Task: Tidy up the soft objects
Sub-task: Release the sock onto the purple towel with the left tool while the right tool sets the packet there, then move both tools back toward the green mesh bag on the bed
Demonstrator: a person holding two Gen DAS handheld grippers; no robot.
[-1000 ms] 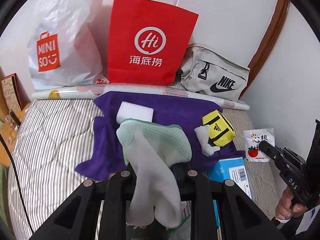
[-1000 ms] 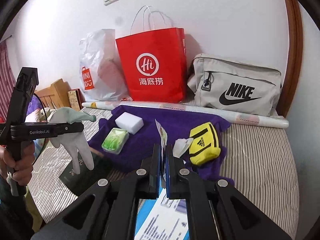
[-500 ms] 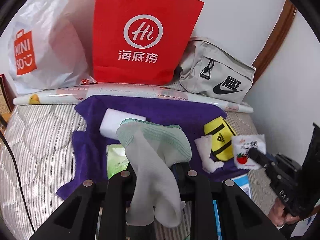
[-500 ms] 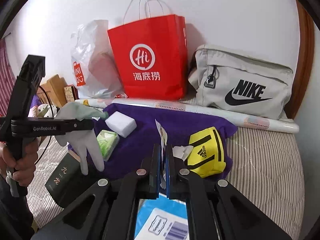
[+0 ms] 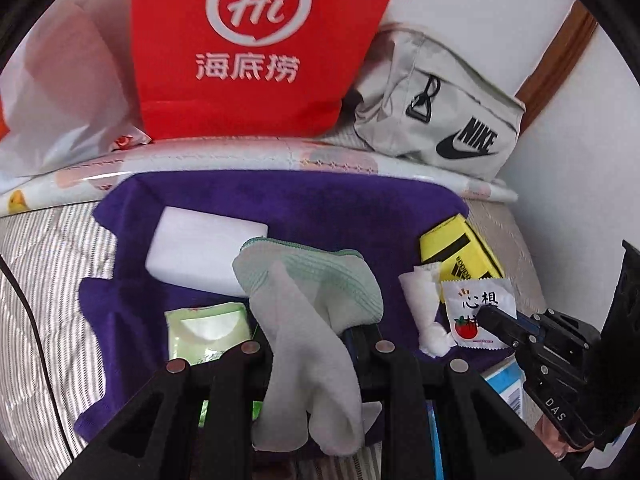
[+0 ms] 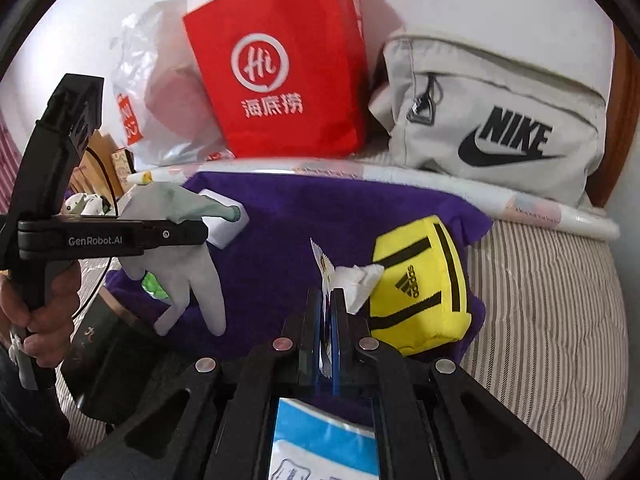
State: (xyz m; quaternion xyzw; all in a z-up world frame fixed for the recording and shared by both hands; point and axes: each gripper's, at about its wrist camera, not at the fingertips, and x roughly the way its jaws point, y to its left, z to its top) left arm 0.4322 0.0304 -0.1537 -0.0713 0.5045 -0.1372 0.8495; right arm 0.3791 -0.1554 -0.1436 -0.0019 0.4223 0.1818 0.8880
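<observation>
My left gripper (image 5: 316, 332) is shut on a grey glove with a green cuff (image 5: 308, 312), which hangs over the purple cloth (image 5: 304, 208); the same glove (image 6: 180, 256) shows in the right wrist view. My right gripper (image 6: 329, 296) is shut on a small white sachet with a tomato print (image 5: 478, 314), held edge-on (image 6: 322, 268) above the cloth's right side. On the cloth lie a white sponge block (image 5: 200, 248), a green tissue pack (image 5: 206, 330), a crumpled white tissue (image 5: 424, 304) and a yellow Adidas pouch (image 6: 420, 288).
A red paper bag (image 5: 256, 48), a white plastic bag (image 5: 64, 92) and a grey Nike bag (image 6: 500, 120) stand against the wall behind a rolled mat (image 5: 240, 156). A dark book (image 6: 108, 356) and a blue-white package (image 6: 320, 440) lie near me on the striped bed (image 6: 552, 300).
Both grippers have moved forward over the purple cloth toward the bags. The right gripper has carried the sachet up beside the yellow pouch. The glove still hangs from the left gripper.
</observation>
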